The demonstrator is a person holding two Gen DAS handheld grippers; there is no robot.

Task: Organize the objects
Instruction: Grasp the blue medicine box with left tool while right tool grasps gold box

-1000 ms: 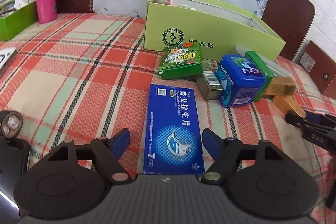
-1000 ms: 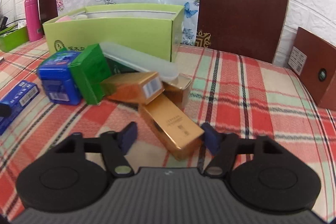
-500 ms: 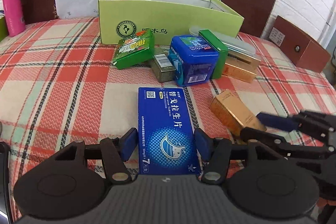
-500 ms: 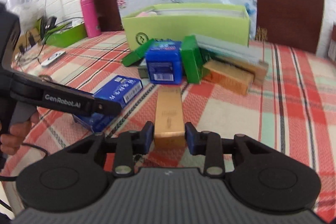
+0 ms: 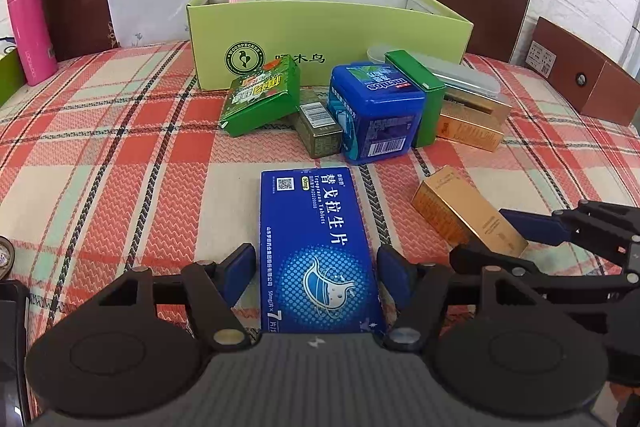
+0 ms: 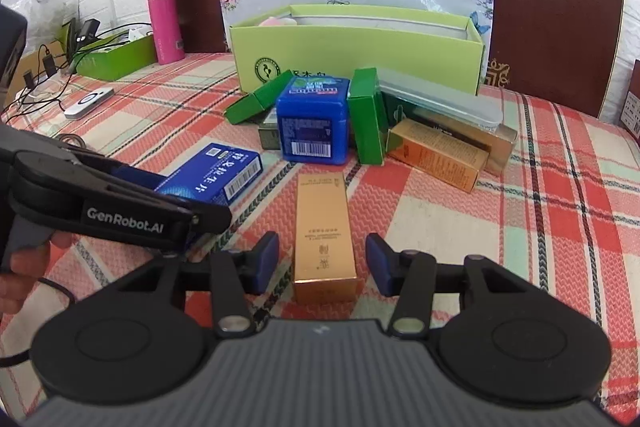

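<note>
Each gripper straddled a box lying flat on the plaid cloth, left gripper [image 5: 316, 267] around the blue box [image 5: 320, 247], right gripper [image 6: 322, 261] around the gold box [image 6: 323, 231], jaws just reopened, pads clear, presumably lining up grasps.

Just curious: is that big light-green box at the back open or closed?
Open. The light-green box has no lid on top, and things inside show above its rim.
</note>
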